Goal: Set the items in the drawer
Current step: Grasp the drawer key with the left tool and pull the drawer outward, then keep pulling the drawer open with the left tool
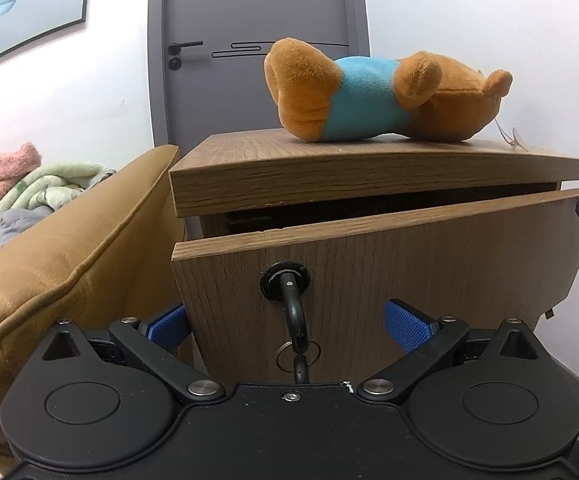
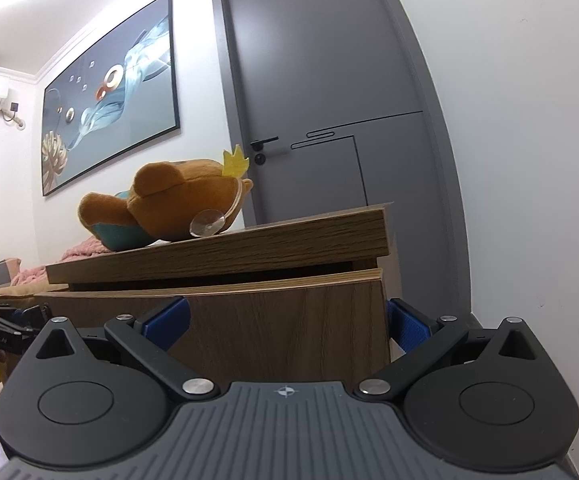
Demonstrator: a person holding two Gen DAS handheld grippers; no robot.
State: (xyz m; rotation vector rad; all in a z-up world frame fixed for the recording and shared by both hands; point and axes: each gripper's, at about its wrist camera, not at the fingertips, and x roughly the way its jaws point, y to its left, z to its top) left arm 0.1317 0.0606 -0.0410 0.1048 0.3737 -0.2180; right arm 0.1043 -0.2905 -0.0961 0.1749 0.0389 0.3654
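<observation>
The soft brown teddy bear in a blue shirt (image 1: 373, 96) lies on its side on top of the small wooden bedside cabinet (image 1: 369, 160). The wooden drawer (image 1: 409, 252) under the top is open just a crack, and a black key (image 1: 293, 312) hangs in its lock.

The left gripper (image 1: 289, 326) has its jaws wide open, one on each side of the key, holding nothing. The right gripper (image 2: 287, 318) is at the drawer's corner with its jaws open too, holding nothing.

I think the step now is to pull the drawer out more. Pull straight toward 6 o'clock, slow and even on both sides, so it does not jam. Then lift the bear, up at 12 o'clock, and drop it in
</observation>
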